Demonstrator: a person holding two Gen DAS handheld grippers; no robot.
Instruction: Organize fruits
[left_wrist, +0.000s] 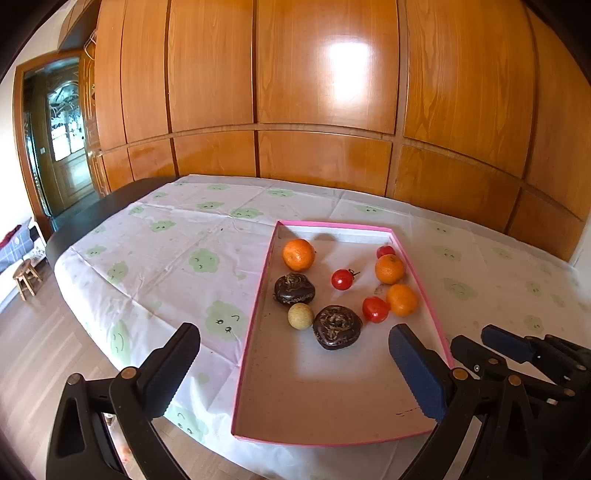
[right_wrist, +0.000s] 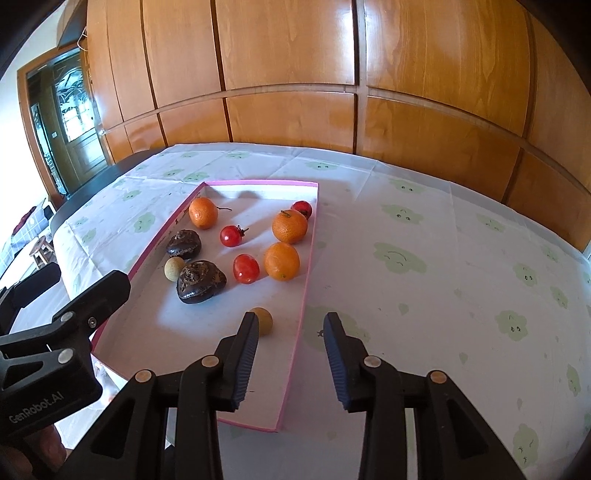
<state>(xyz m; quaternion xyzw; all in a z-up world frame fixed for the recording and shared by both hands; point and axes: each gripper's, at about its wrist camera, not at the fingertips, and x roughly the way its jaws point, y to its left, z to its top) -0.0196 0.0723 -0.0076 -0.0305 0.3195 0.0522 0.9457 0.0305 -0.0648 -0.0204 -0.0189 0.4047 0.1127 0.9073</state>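
Note:
A shallow pink-rimmed tray (left_wrist: 258, 310) (right_wrist: 308, 266) lies on the table. In it are three oranges (left_wrist: 298, 254), three red tomatoes (left_wrist: 342, 279), two dark wrinkled fruits (left_wrist: 337, 326) and a pale round fruit (left_wrist: 300, 315). My left gripper (left_wrist: 293, 332) hangs wide open above the tray's near half, holding nothing. My right gripper (right_wrist: 291, 321) is open over the tray's right rim, with nothing between its pads. A second pale round fruit (right_wrist: 263, 320) rests on the tray floor just beyond its left fingertip. Each gripper shows at the edge of the other's view.
The table wears a white cloth (left_wrist: 184, 258) printed with green cloud faces. Its left edge drops to a wooden floor with a small stool (left_wrist: 26, 277). A wooden panelled wall (left_wrist: 325, 110) stands right behind the table. A doorway (left_wrist: 62, 140) opens at the far left.

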